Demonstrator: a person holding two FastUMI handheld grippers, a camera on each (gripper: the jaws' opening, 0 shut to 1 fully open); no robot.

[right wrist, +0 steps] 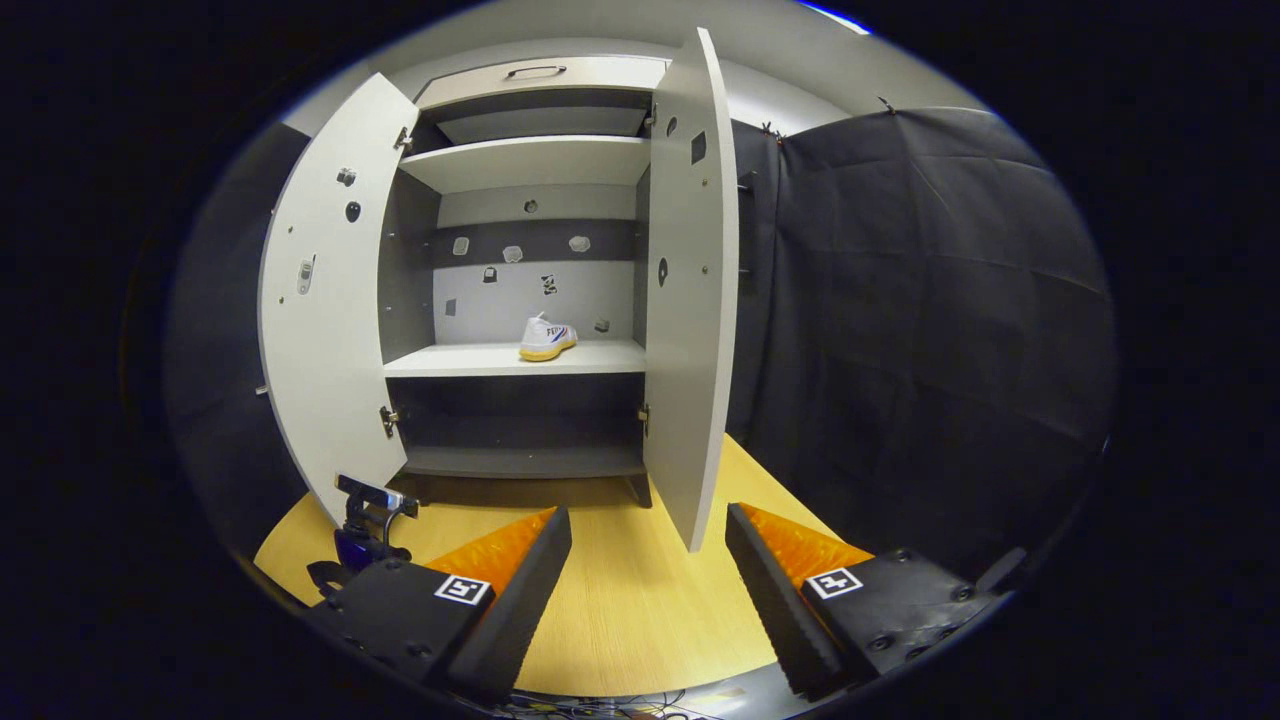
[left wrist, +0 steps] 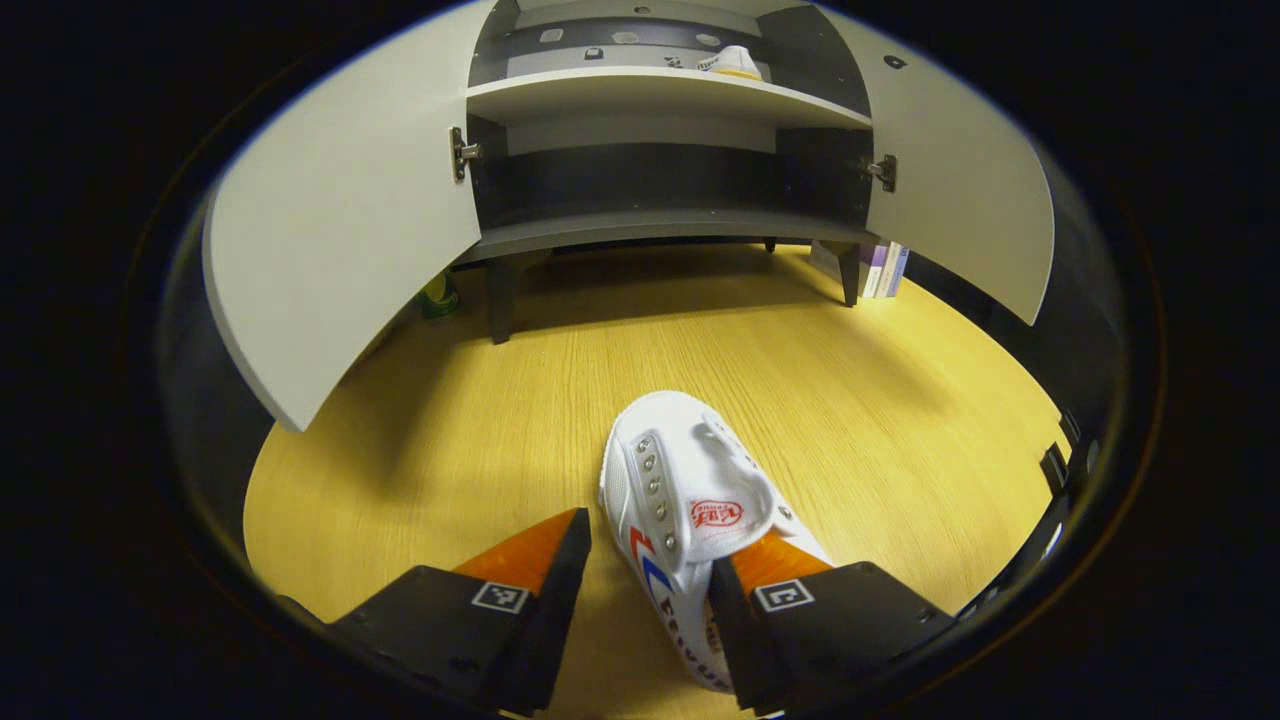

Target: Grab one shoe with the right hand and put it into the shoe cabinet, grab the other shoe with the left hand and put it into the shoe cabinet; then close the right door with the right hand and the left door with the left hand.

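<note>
Down in the left gripper view, the left gripper (left wrist: 648, 580) hangs wide apart over the white shoe (left wrist: 690, 520) on the floor, one finger at its opening; I'd straddle the side wall before squeezing. Right gripper view: the right gripper (right wrist: 648, 560) gapes empty, the other shoe (right wrist: 547, 338) resting on the cabinet's shelf (right wrist: 450, 360).

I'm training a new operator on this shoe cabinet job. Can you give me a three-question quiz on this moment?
1. True or false: both doors of the shoe cabinet are open.
2. Where does the first shoe sit? A) wooden floor B) a cabinet shelf C) in the right gripper
3. Fill in: the second shoe lies on the floor between the fingers of the open ____ gripper.

Key: 1 true; 2 B; 3 left.
</note>
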